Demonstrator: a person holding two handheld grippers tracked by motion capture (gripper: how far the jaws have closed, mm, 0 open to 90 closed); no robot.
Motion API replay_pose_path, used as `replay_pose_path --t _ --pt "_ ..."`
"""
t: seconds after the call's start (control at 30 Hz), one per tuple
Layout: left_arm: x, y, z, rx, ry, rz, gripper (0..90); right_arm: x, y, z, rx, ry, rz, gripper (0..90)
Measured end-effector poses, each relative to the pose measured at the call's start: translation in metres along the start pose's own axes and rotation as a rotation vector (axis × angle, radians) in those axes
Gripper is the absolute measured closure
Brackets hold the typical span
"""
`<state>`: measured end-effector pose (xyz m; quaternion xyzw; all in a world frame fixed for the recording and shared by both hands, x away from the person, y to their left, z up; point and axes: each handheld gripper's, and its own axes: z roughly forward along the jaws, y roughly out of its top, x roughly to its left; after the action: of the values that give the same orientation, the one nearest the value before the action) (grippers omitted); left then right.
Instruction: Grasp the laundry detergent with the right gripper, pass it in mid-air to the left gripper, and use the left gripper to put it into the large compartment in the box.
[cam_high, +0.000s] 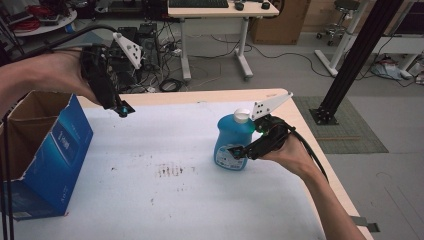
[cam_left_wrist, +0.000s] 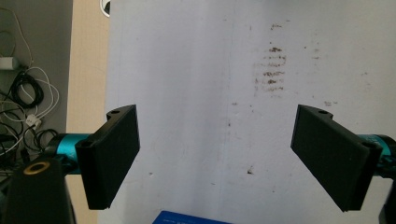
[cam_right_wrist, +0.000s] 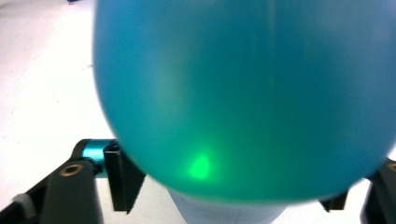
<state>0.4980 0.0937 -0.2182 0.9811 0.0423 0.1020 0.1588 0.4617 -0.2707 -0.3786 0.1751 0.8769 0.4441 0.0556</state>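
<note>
A blue liquid bottle (cam_high: 234, 142) with a white cap stands upright on the white table cover, right of centre. My right gripper (cam_high: 241, 151) reaches in from the right, its jaws around the bottle's lower body. In the right gripper view the bottle (cam_right_wrist: 243, 93) looms close and blurred, with a green light spot on it; the left pad (cam_right_wrist: 123, 179) lies against its side and the other is mostly hidden behind it. My left gripper (cam_high: 122, 109) hovers above the table's far left with its tips pointing down. Its jaws (cam_left_wrist: 217, 158) stand wide open over bare cover.
An open blue cardboard box (cam_high: 50, 150) stands at the table's left edge, and its corner (cam_left_wrist: 187, 218) peeks in below my left jaws. The white cover (cam_high: 165, 200) has brown stains in the middle. Beyond the table are desks, cables and a black frame post (cam_high: 350, 65).
</note>
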Motion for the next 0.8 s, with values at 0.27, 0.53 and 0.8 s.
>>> replay_pose_path --t 0.27,0.53,0.8 --pt "-0.0009 0.0004 0.0005 -0.003 -0.002 -0.004 15.6 -0.0003 0.0009 0.0025 0.007 0.010 0.008 26.2" --pt "-0.0005 0.0001 0.0004 -0.002 0.001 0.001 15.6 -0.0011 0.0004 0.0025 -0.009 0.016 0.007 32.1" --pt "-0.0007 -0.0011 0.0014 -0.003 0.000 -0.001 15.6 -0.0020 -0.0003 0.0046 -0.008 0.024 0.012 34.3"
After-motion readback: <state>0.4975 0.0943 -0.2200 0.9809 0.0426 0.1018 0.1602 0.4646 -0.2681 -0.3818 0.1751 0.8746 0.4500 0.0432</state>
